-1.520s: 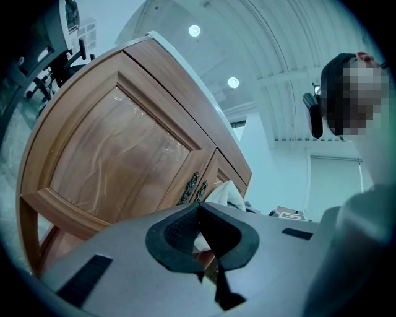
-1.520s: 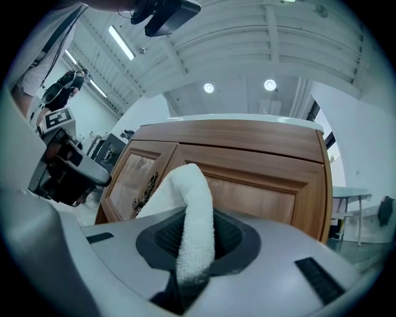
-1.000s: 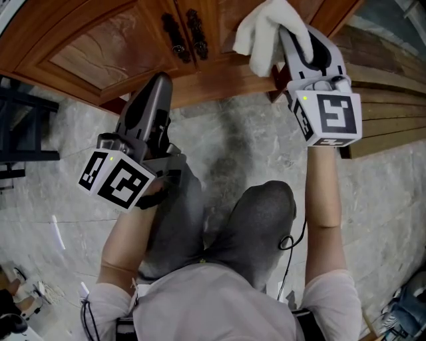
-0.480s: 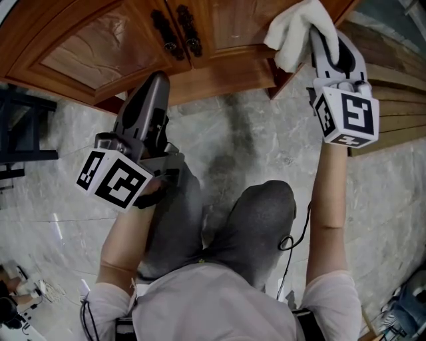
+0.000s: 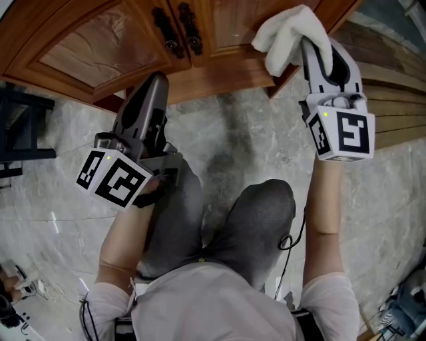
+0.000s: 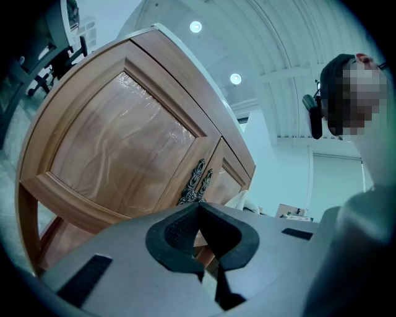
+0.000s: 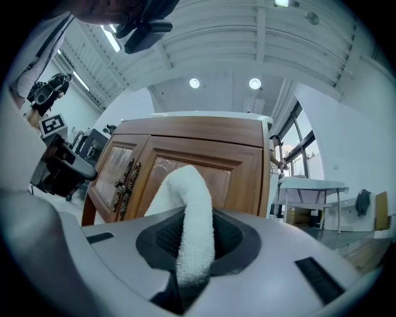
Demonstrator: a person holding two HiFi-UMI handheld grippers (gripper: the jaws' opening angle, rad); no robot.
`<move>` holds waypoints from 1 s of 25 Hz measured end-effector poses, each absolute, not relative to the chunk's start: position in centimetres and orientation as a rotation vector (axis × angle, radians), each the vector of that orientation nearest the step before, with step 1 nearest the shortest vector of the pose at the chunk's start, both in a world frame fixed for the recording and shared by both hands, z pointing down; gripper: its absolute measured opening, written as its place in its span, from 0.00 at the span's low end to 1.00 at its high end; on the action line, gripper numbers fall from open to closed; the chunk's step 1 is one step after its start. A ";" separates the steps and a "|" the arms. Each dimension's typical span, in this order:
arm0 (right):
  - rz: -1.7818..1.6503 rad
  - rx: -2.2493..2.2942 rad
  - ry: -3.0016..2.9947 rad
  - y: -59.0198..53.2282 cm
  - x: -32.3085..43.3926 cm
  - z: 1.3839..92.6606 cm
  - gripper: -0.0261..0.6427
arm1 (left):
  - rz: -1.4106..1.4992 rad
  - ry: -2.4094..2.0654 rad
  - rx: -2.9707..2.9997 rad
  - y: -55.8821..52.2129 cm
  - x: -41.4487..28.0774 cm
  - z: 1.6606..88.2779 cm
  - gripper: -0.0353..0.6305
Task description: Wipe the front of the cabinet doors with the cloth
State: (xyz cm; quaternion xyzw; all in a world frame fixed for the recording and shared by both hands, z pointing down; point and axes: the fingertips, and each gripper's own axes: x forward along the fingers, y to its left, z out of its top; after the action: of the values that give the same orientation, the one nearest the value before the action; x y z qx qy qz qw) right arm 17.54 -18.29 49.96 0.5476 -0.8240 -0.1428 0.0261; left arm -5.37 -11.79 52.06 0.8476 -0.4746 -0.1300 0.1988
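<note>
- The right hand-held gripper (image 5: 307,41) is easing back toward the person since the earlier frame, clamping the cloth (image 5: 287,33).
- The cloth, a white, fluffy, folded wad, is pointing lengthwise ahead of the jaws at the right cabinet door (image 5: 229,20)'s lower corner.
- The left hand-held gripper (image 5: 154,83) is idling closed and empty, farther away.

No lettering or numbers can be read anywhere.

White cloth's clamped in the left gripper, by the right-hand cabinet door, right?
No: the right gripper holds the white cloth, as the right gripper view shows. It is by the right-hand cabinet door; the left gripper is shut, empty.
</note>
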 end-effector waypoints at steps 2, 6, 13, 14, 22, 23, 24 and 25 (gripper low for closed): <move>-0.451 1.646 -2.585 -17.1 15.9 49.8 0.16 | -0.371 -1.331 2.369 -11.6 -5.8 52.0 0.08; -0.449 1.507 -2.646 -15.8 11.4 50.8 0.16 | -0.380 -1.334 2.360 -11.4 -6.7 52.0 0.08; -0.530 1.265 -2.681 -16.1 5.1 54.6 0.16 | -0.380 -1.352 2.363 -11.4 -7.5 52.2 0.08; -0.529 1.254 -2.682 -16.2 4.8 55.2 0.16 | -0.379 -1.358 2.363 -11.4 -7.5 52.3 0.08; -0.475 1.332 -2.668 -17.3 4.8 56.4 0.16 | -0.375 -1.365 2.367 -10.7 -8.6 52.2 0.08; -0.470 1.346 -2.667 -17.5 5.1 56.4 0.16 | -0.376 -1.366 2.368 -10.7 -8.6 52.2 0.08; -0.462 1.362 -2.664 -17.6 5.4 56.5 0.16 | -0.375 -1.366 2.369 -10.8 -8.6 52.2 0.08; -0.448 1.379 -2.656 -17.8 5.8 56.6 0.16 | -0.374 -1.365 2.369 -10.8 -8.6 52.3 0.08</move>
State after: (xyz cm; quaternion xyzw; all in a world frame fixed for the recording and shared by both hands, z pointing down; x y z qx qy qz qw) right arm 5.84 -17.78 56.57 0.4548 -0.8763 -0.1479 0.0578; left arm -8.59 -10.79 52.30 0.8429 -0.4855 -0.1332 0.1897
